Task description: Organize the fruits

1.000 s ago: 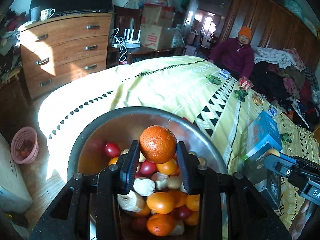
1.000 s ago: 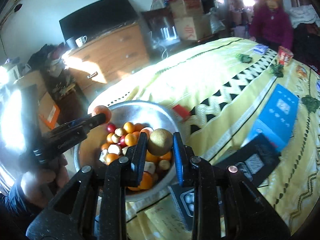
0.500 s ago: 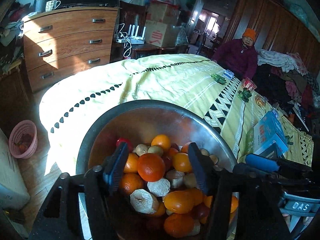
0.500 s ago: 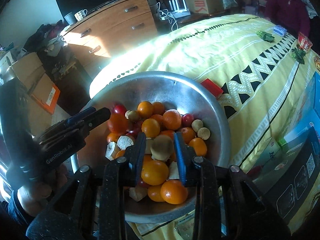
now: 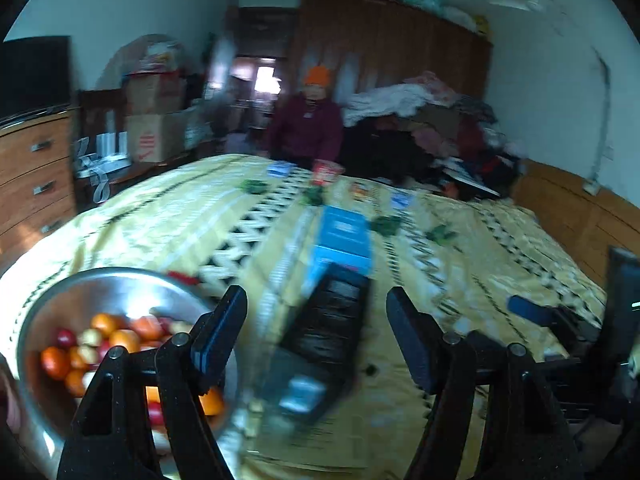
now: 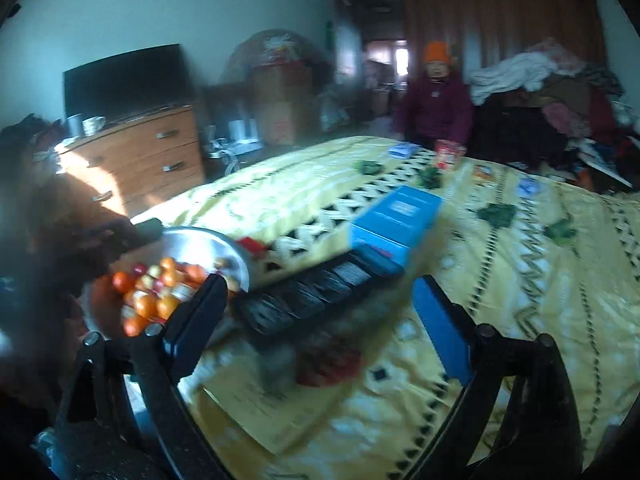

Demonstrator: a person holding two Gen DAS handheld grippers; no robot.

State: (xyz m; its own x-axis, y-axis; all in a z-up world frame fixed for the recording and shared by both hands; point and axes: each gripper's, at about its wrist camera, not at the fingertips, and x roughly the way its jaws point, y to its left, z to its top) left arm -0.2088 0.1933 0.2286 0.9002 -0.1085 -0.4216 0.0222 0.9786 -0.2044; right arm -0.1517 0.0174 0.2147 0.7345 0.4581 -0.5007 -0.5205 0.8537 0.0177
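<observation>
The fruits (image 5: 100,344) are heaped in the metal bowl (image 5: 48,304), which is now seen at the lower left of the left wrist view and at the left middle of the right wrist view (image 6: 208,240), whereas a second ago it filled the lower centre of both. An orange that was pinched between the left jaws a second ago, and a pale round fruit that was pinched between the right jaws, are no longer held; half a second ago both were already being let go over the heap. The jaws of the left gripper (image 5: 316,320) have just been opening and are spread, with nothing between them. The jaws of the right gripper (image 6: 320,312) have likewise just been opening and are spread wide and empty. Both views have been swung away from the bowl toward the middle of the bed (image 5: 460,264), and heavy blur is seen throughout. A black compartment tray (image 5: 332,320) is now framed between the left jaws and lies just beside the bowl; in the right wrist view it (image 6: 312,296) runs diagonally across the centre. A blue box (image 5: 344,236) is set against its far end. A person in an orange cap (image 5: 308,120) is seated beyond the bed, at upper centre.
</observation>
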